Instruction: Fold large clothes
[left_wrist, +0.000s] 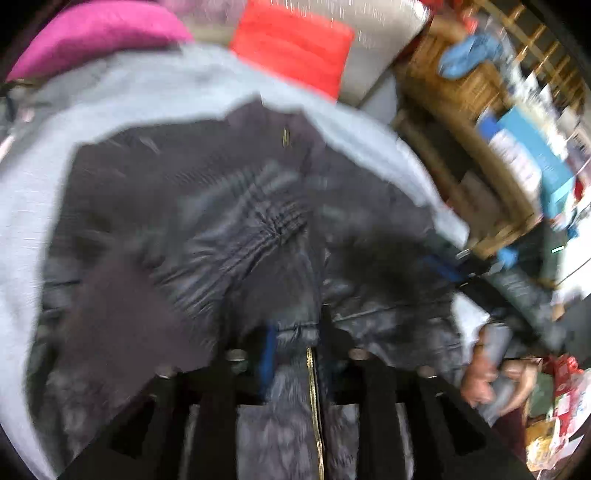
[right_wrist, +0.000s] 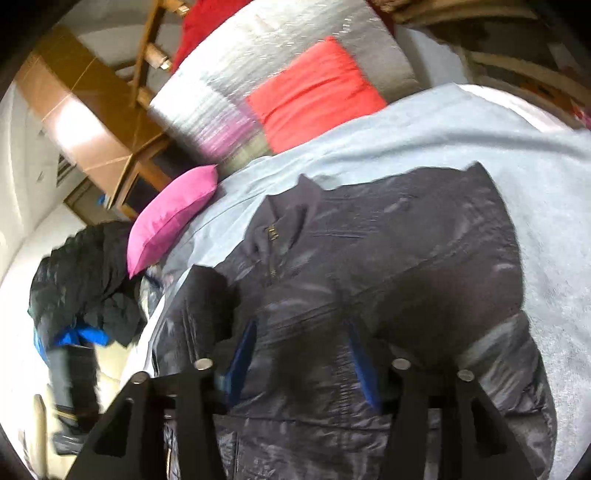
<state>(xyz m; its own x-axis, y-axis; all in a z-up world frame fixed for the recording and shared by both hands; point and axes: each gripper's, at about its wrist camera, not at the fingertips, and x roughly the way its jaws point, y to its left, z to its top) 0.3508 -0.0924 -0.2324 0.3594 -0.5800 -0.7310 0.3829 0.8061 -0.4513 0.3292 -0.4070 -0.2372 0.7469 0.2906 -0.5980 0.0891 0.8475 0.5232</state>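
A bed under a pale grey-blue sheet (right_wrist: 461, 122) carries a dark shiny jacket (right_wrist: 388, 258) spread flat, a pink pillow (right_wrist: 173, 214) at its edge, and a red cushion (right_wrist: 314, 96) beyond.

Both views are taken from just behind a pair of gripper fingers and are aimed obliquely downward at a bed. In the left wrist view, a dark jacket (left_wrist: 229, 221) on a pale blue sheet (left_wrist: 29, 206) is seen from very near, heavily blurred, with shelving at the right edge. In the right wrist view, the same jacket (right_wrist: 388, 266) is seen rotated. A red cushion (left_wrist: 295, 44) and a pink pillow (left_wrist: 92, 33) are shared.
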